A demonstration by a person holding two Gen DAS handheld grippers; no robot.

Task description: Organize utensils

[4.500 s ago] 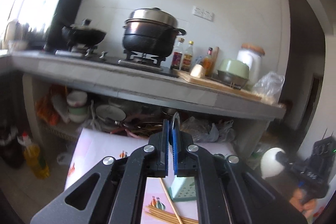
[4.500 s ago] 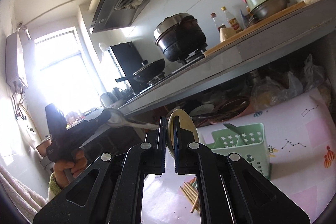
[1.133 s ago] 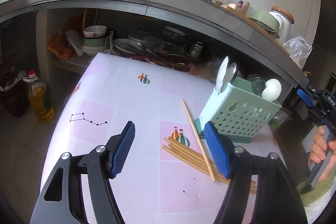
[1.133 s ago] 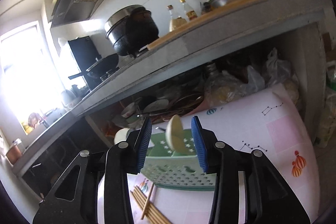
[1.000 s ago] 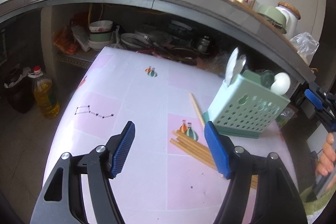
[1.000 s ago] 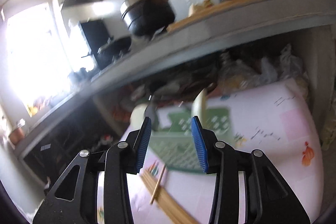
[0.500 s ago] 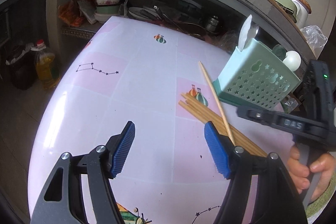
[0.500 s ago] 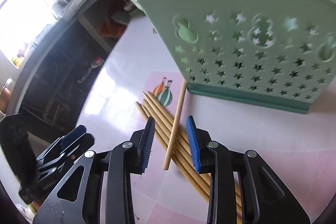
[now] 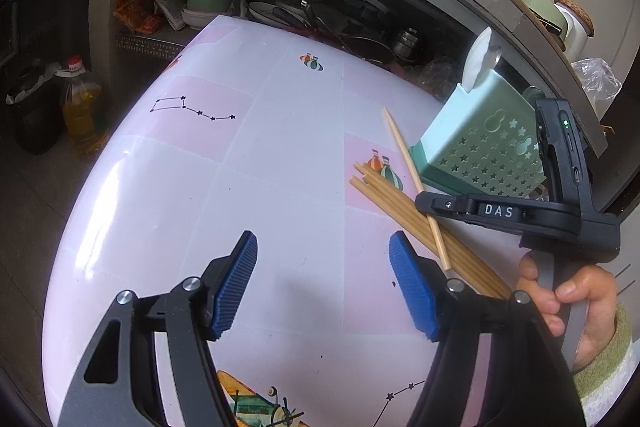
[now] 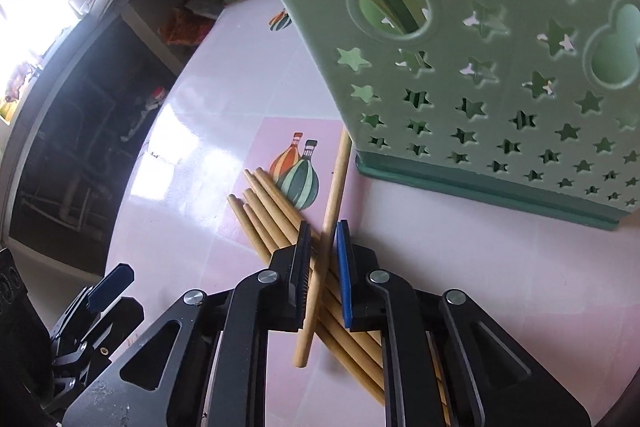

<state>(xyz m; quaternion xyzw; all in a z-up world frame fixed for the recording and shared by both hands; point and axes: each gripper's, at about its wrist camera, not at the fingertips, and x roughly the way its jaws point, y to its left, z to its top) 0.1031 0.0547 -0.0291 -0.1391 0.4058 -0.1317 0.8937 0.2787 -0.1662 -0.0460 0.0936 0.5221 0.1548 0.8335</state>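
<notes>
The right tool [image 10: 323, 259] straddles a single chopstick [image 10: 326, 227] lying crosswise on a bundle of chopsticks [image 10: 272, 215] on the tabletop [image 9: 200, 187], just beside the green holder [image 10: 500, 67]; its jaws are narrowed around the stick, though whether they grip it cannot be told. The left tool [image 9: 322, 287] hovers nearby, jaws wide apart and empty. The step appears to be picking up this chopstick; next comes closing firmly, lifting, and standing it in the holder.
</notes>
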